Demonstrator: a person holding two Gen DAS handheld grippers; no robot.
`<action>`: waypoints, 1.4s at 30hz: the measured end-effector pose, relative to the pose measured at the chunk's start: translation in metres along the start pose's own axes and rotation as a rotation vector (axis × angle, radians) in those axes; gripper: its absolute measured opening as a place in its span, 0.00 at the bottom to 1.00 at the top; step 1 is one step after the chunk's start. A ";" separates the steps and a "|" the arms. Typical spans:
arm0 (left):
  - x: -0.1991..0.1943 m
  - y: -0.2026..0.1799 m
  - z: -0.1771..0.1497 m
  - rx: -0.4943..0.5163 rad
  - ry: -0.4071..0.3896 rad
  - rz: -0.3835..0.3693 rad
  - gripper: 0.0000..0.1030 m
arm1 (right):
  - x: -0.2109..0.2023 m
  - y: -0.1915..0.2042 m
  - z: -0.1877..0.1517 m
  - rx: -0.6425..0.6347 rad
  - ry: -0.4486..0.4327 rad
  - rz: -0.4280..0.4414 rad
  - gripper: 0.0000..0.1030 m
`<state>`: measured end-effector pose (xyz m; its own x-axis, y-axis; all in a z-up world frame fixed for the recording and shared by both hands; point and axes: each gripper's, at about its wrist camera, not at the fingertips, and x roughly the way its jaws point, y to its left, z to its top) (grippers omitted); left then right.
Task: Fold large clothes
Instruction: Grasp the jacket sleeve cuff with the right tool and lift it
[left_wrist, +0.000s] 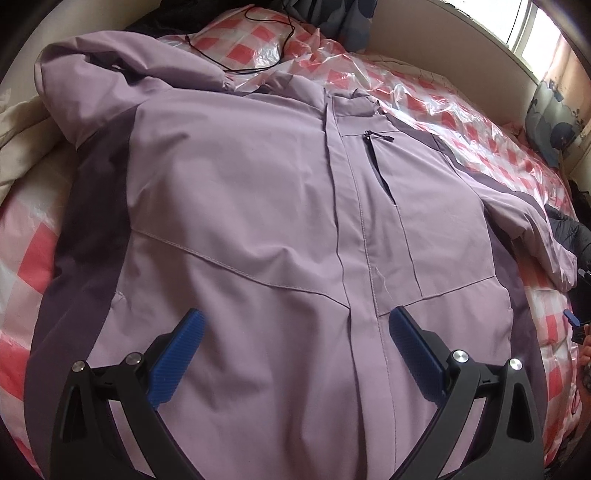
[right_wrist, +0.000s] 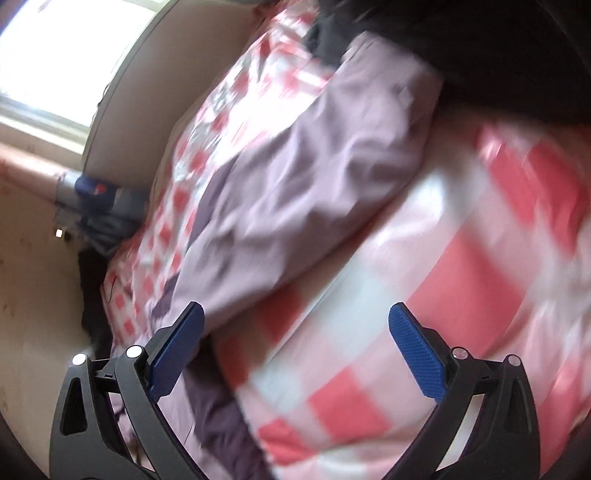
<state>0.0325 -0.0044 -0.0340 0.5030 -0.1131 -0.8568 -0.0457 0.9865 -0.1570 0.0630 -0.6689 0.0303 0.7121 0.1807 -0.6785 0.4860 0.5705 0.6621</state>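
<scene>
A large lilac jacket with dark purple side panels lies front up on the bed, zip closed, hood at the far left, one sleeve stretched to the right. My left gripper is open and empty, just above the jacket's lower front. My right gripper is open and empty, over the bed beside the jacket's sleeve; that view is blurred. Its blue tip shows at the right edge of the left wrist view.
The bed has a pink and white checked cover under clear plastic. A black cable lies near the hood. A dark garment lies at the right edge. A cream headboard and a window stand behind.
</scene>
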 end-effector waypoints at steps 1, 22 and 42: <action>0.002 0.001 0.001 -0.004 0.007 -0.002 0.93 | -0.003 -0.011 0.015 0.012 -0.027 -0.009 0.94; 0.016 -0.006 0.008 0.000 0.026 0.015 0.93 | -0.053 0.083 0.077 -0.467 -0.341 0.171 0.18; 0.023 -0.007 0.007 0.004 0.032 0.033 0.93 | -0.011 -0.055 0.132 -0.083 -0.239 0.055 0.14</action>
<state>0.0507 -0.0128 -0.0491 0.4733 -0.0837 -0.8769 -0.0589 0.9902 -0.1263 0.0958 -0.8080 0.0434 0.8409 0.0245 -0.5407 0.4068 0.6303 0.6612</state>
